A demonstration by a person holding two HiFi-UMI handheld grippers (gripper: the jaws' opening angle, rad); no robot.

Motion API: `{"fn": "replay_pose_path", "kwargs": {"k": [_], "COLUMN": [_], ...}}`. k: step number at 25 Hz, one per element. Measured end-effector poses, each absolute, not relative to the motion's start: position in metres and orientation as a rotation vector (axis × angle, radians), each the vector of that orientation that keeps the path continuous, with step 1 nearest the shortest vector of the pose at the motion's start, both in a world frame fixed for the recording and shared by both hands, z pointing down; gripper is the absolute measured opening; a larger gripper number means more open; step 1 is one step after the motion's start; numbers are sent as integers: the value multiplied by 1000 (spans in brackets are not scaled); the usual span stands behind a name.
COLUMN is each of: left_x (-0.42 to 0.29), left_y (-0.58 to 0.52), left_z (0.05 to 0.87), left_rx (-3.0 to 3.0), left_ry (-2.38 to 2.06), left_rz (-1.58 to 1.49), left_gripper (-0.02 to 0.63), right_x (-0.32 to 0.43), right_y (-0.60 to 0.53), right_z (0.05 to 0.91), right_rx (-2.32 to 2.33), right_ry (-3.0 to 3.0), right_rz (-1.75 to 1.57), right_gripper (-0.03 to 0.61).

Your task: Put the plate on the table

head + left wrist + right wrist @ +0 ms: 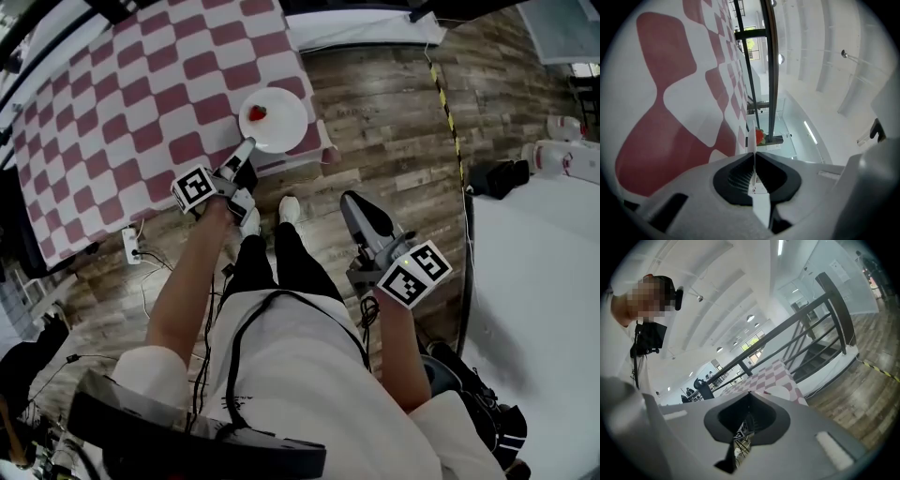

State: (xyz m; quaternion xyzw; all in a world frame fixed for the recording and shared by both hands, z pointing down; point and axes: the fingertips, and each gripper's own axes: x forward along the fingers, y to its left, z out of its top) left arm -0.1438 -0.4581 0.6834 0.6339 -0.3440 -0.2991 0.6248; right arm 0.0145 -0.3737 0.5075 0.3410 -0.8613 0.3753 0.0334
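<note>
A white plate (277,120) with a red strawberry (257,113) on it lies over the near right corner of the table with the red-and-white chequered cloth (141,94). My left gripper (246,147) is shut on the plate's near rim. In the left gripper view the plate (753,140) shows edge-on, clamped between the jaws of the left gripper (753,157), with the strawberry (760,136) just beyond. My right gripper (352,202) hangs over the floor near the person's legs, shut and empty. The right gripper (749,394) points toward the distant plate (779,392).
Wooden floor surrounds the table. A power strip (130,246) with cables lies by the table's near edge. Yellow-black tape (448,112) runs along the floor, with a white platform (534,309) and a black bag (497,176) to the right. The person's feet (289,208) stand beside the table.
</note>
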Motion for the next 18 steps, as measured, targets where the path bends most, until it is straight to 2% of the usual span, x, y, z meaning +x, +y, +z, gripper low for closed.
{"fn": "replay_pose_path", "kwargs": {"k": [18], "left_x": [-140], "left_y": [-479], "left_z": [735], "left_rx": [1255], "left_ry": [-1024], "left_rz": [-467], "left_gripper": [20], "right_x": [33], "right_y": [-401], "right_z": [518], "right_rx": [1048], "right_ry": [-2638], "right_rz": [1190], "right_gripper": [8]}}
